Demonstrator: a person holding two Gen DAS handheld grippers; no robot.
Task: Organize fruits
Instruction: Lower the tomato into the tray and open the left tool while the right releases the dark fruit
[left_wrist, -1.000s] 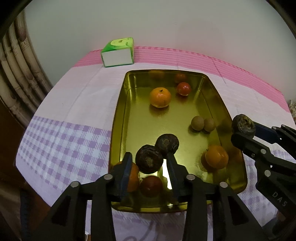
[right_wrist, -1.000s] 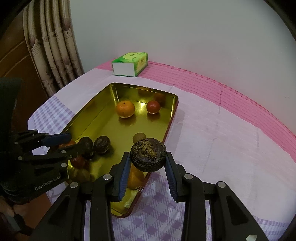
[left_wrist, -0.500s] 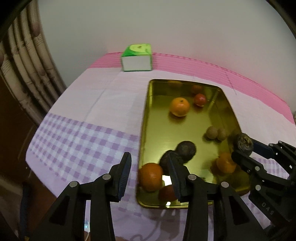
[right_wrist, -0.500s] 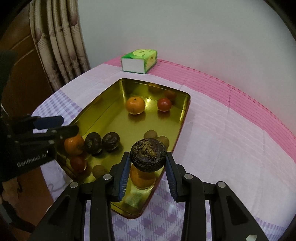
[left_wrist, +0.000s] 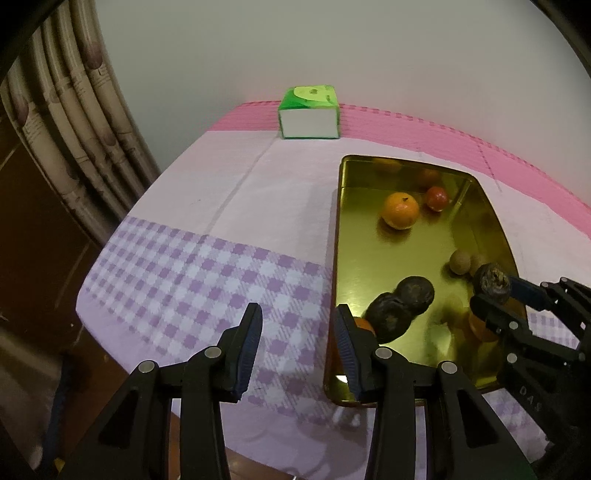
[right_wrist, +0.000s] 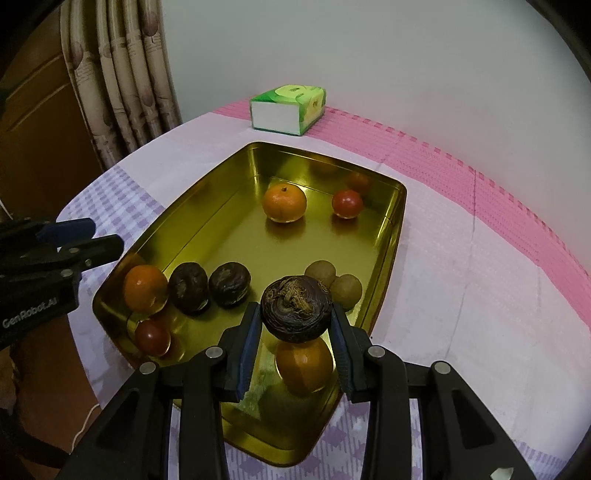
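Fruits sit in a gold tray (right_wrist: 391, 236) on the tablecloth, and one more, a dark wrinkled fruit (right_wrist: 295, 308), is clamped between the blue pads of the right gripper (right_wrist: 294, 334), which hangs over the tray's near right corner.

Right wrist view: the held fruit is roundish, with no clear long axis, its stem knot facing the camera. Straight beneath it lies an orange (right_wrist: 304, 365). Its two dark twins (right_wrist: 212, 282) rest side by side toward the tray's near left, just beside another orange (right_wrist: 144, 287), with open floor between that pair and the gripper. In my judgement the coming move is a short carry leftward and down to join them. The left gripper (right_wrist: 79, 236) is seen outside the tray's left edge.

Left wrist view: the left gripper (left_wrist: 297, 341) has its jaws apart with nothing between them, over the checked cloth beside the tray's left edge. This view shows the right gripper from the side, the dark fruit (left_wrist: 491, 282) at its tip. The orange below it is blurred here.
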